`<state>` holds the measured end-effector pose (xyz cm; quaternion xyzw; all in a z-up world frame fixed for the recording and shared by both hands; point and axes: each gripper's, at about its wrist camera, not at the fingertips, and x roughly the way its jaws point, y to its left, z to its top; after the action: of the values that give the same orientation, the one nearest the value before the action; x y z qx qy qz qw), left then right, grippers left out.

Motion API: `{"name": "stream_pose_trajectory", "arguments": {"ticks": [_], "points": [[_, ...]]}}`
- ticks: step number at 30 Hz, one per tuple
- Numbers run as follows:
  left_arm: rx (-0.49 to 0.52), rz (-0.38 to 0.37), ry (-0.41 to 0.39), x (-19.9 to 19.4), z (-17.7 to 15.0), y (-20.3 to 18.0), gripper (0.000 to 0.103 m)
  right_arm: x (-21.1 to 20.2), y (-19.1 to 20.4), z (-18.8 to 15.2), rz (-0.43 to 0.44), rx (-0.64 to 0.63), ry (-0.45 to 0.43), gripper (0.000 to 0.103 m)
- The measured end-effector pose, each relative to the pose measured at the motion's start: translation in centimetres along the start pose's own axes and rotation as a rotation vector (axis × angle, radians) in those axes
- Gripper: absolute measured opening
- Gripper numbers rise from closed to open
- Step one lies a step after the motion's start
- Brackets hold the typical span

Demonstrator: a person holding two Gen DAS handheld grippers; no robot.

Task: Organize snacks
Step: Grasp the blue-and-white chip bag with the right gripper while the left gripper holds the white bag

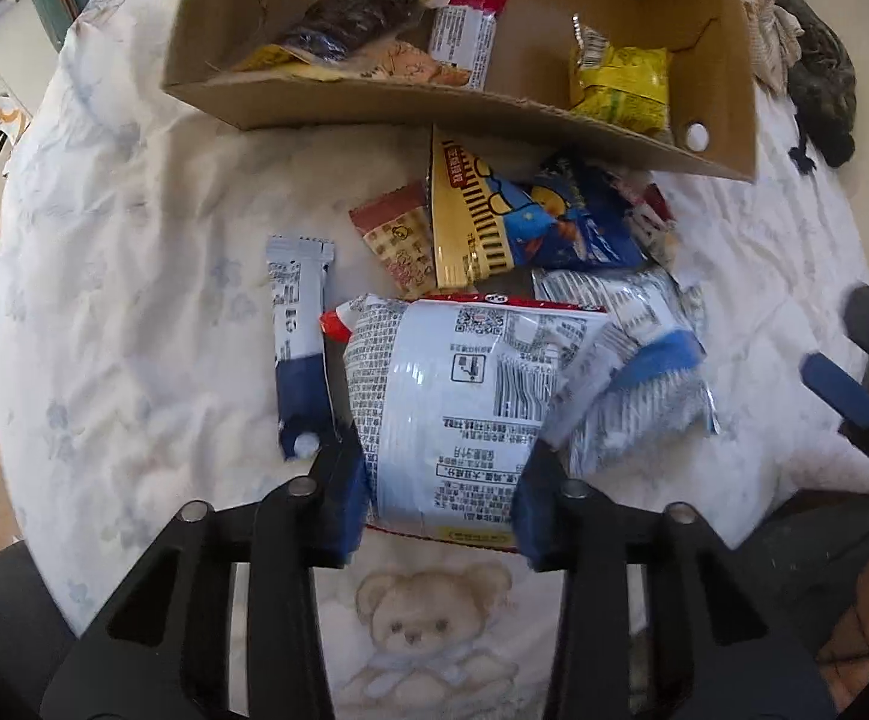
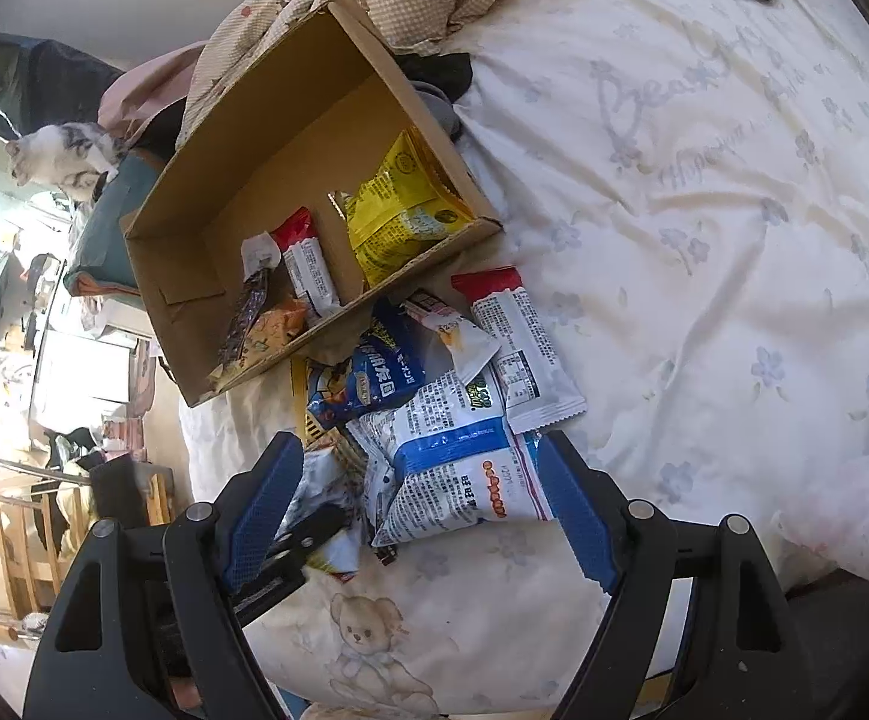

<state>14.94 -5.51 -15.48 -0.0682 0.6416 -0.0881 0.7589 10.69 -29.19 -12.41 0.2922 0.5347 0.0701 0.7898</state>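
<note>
Big white snack bag (image 1: pixel 452 408) with red edges sits at the near end of the snack pile on the bedsheet (image 1: pixel 134 276), back side up, barcode showing. Left gripper (image 1: pixel 442 492) is clamped on its near end, both blue pads pressing the bag's sides.

Just beside it on the right: blue-and-white bag (image 2: pixel 458 468). It lies between the right gripper's fingers; right gripper (image 2: pixel 419 510) is wide apart, pads not touching it, holding nothing.

Slim white-and-navy stick pack (image 1: pixel 299 336) lies just left of the big bag. Further out: yellow striped pack (image 1: pixel 470 222) and blue cartoon pack (image 1: pixel 578 222).

Beyond the pile, cardboard box (image 1: pixel 374 108) holds a yellow bag (image 1: pixel 620 84), a red-and-white bar (image 1: pixel 464 36) and a dark pastry pack (image 1: pixel 350 24).
</note>
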Motion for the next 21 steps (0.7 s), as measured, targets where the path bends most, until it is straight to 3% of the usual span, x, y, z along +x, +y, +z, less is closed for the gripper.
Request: {"name": "stream_pose_trajectory", "arguments": {"ticks": [6,10,17,21], "points": [[0.014,-0.001,-0.071,-5.3,-1.5,0.9,0.034,1.4,-0.2,-0.3,-0.059,-0.001,0.045,0.083],[0.028,0.058,-0.130,-8.1,-1.7,2.2,0.034,3.9,-0.7,-0.6,-0.136,0.003,0.135,0.083],[-0.036,0.065,-0.136,-7.7,-1.2,4.1,0.034,7.3,-0.5,-0.8,-0.237,-0.054,0.212,0.083],[-0.075,0.037,-0.100,-6.5,-1.0,4.5,0.034,8.9,-0.3,-0.6,-0.241,-0.064,0.232,0.083]]}}
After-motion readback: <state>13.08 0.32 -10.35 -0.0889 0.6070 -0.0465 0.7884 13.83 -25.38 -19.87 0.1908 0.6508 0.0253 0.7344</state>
